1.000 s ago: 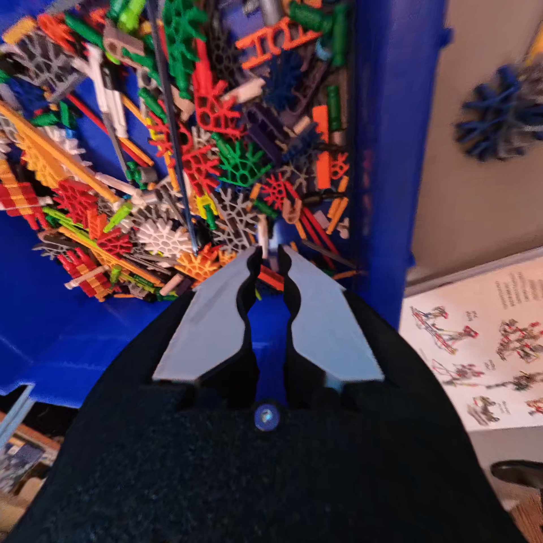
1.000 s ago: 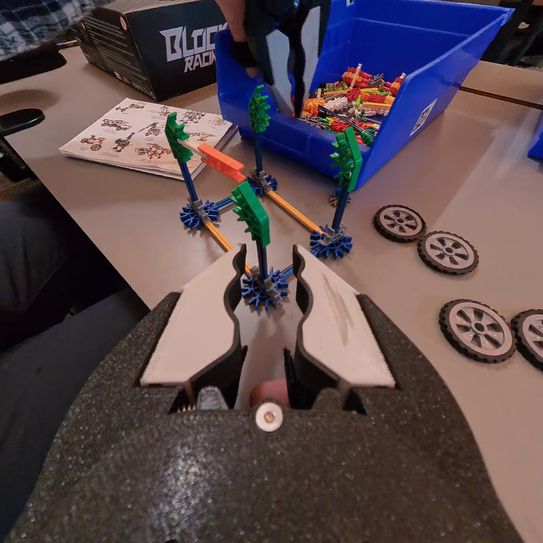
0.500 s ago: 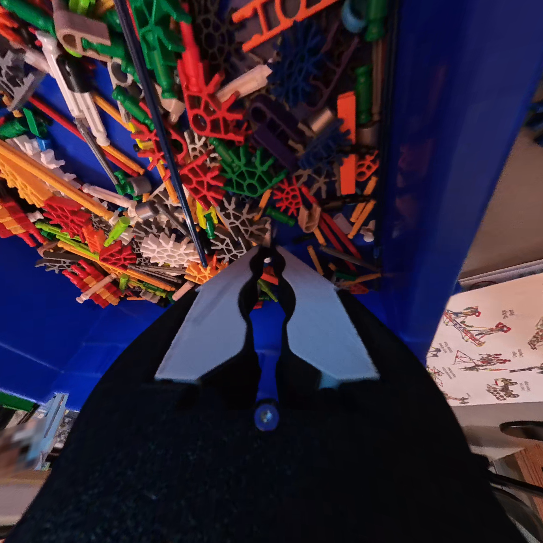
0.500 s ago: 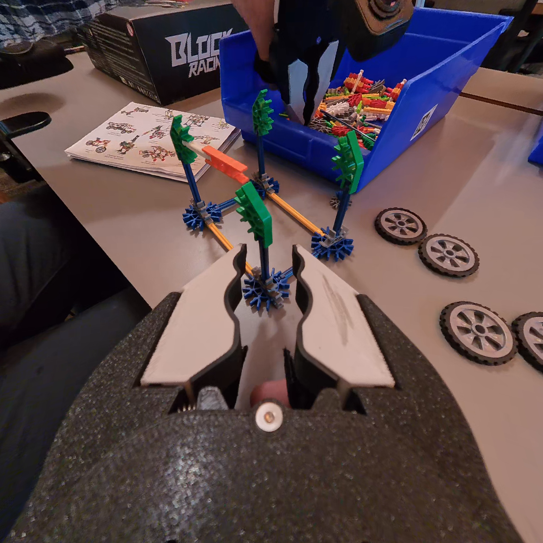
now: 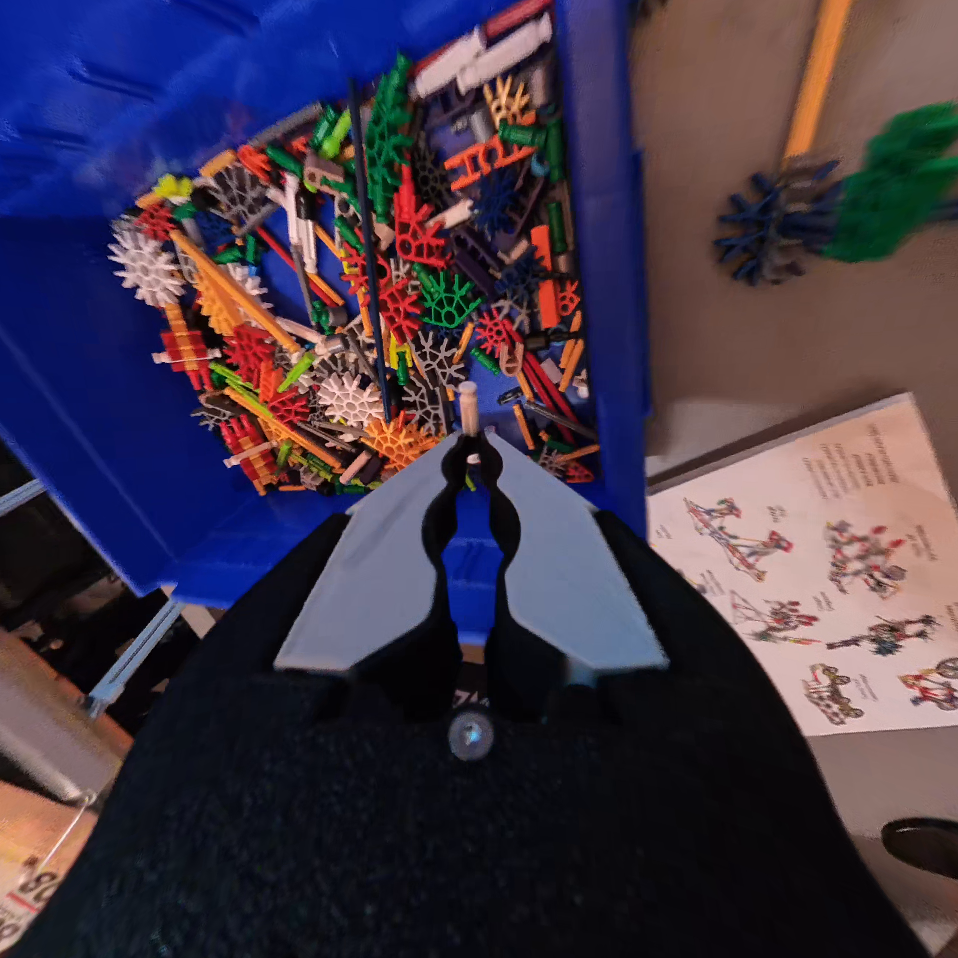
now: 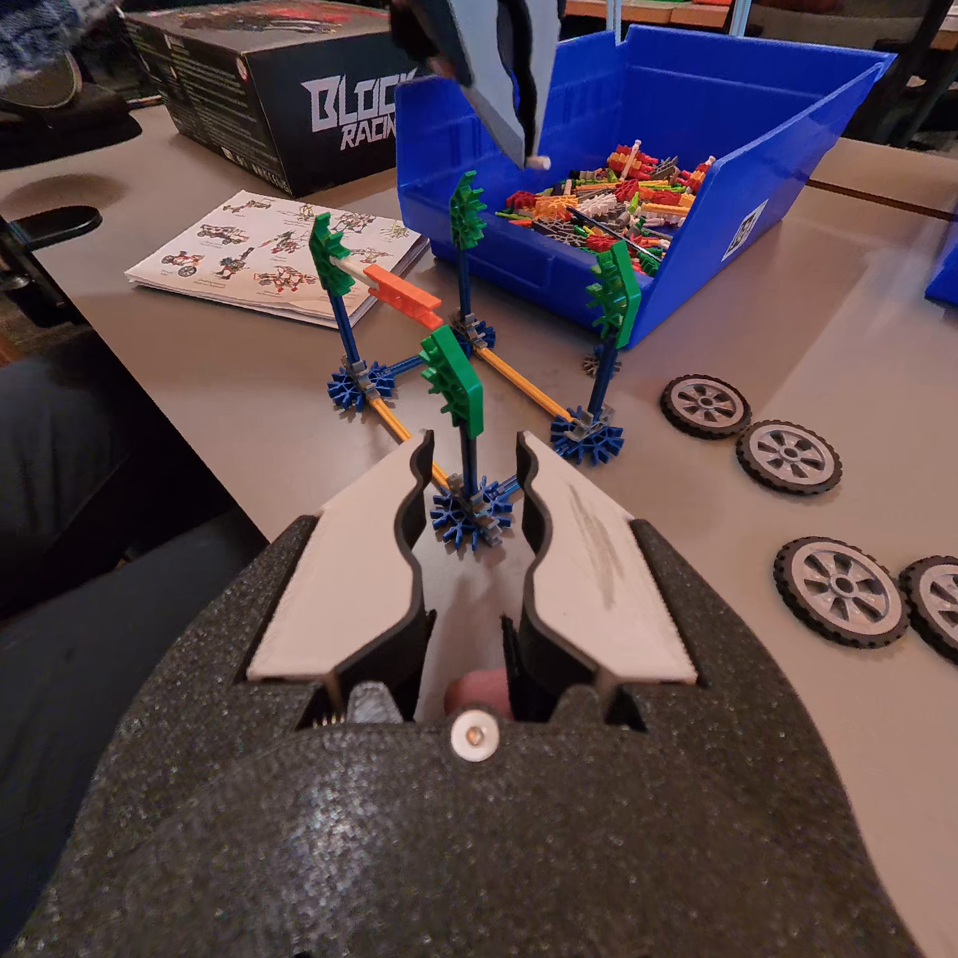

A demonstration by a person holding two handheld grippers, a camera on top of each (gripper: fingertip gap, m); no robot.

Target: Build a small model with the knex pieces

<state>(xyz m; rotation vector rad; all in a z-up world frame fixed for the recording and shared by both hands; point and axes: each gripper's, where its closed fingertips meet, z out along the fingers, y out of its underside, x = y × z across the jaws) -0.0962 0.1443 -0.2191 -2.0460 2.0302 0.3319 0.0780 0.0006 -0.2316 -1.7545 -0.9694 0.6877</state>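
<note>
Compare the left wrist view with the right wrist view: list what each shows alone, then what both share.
Left wrist only: the white rod seen end-on, pinched in the left gripper.
Right wrist only: four wheels, the black box, and the open right gripper straddling the frame's nearest post.
Both: the blue bin of loose pieces and the booklet.

We hold the left hand-held gripper point(image 5: 469, 440) raised and pointing steeply downward, its jaws closed at the tips on a small white rod point(image 5: 469, 409) that protrudes beyond them. We hold the right hand-held gripper point(image 6: 474, 451) low and level, pointing forward, its jaws parted and gripping nothing. A fingertip point(image 6: 477, 692) shows behind its jaws.
</note>
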